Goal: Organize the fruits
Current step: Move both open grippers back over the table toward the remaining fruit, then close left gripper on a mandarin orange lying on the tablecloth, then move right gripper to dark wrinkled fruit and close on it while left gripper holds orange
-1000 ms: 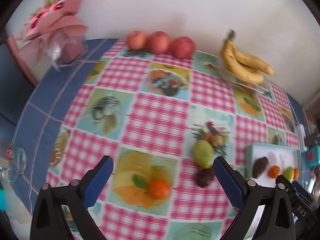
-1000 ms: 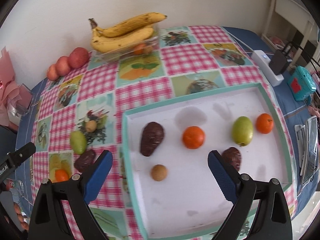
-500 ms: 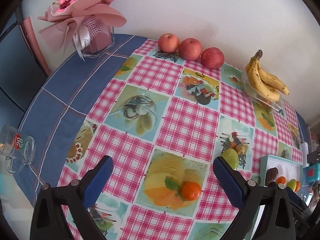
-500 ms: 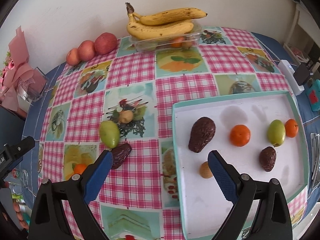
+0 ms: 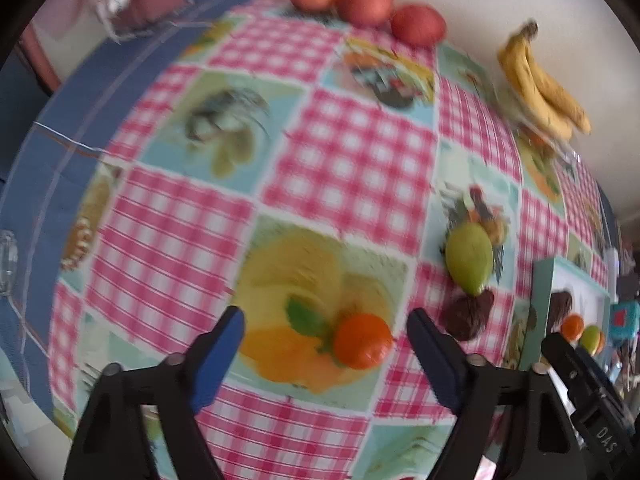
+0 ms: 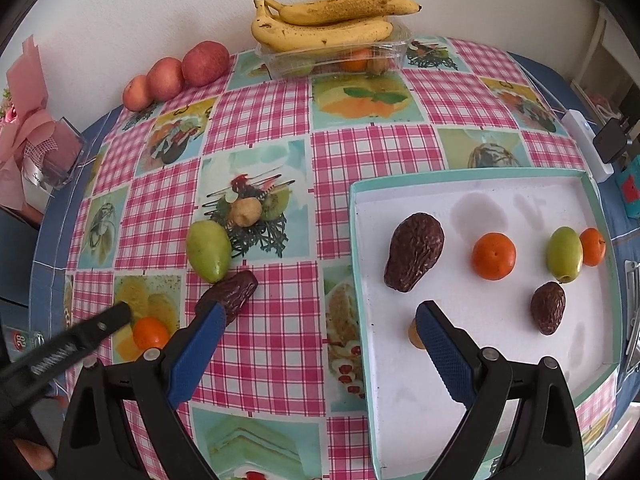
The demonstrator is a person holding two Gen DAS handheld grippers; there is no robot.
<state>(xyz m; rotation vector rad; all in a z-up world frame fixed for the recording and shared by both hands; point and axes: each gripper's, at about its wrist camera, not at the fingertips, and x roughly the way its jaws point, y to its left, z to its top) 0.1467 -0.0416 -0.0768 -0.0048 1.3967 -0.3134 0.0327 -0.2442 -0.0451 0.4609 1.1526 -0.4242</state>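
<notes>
My left claw (image 5: 326, 322) gapes wide and empty, the small orange (image 5: 362, 340) on the cloth just inside its right finger. Rightward lie a green fruit (image 5: 469, 258) and a dark date (image 5: 469, 314). My right claw (image 6: 320, 318), wide and empty, hovers over the tray's (image 6: 353, 240) left rim.

The left gripper (image 5: 325, 330) hangs wide open over the bench (image 5: 344, 152), an orange (image 5: 362, 341) between its fingers (image 5: 430, 346); a green fruit (image 5: 469, 259) touches a dark one (image 5: 469, 314) nearby.
</notes>
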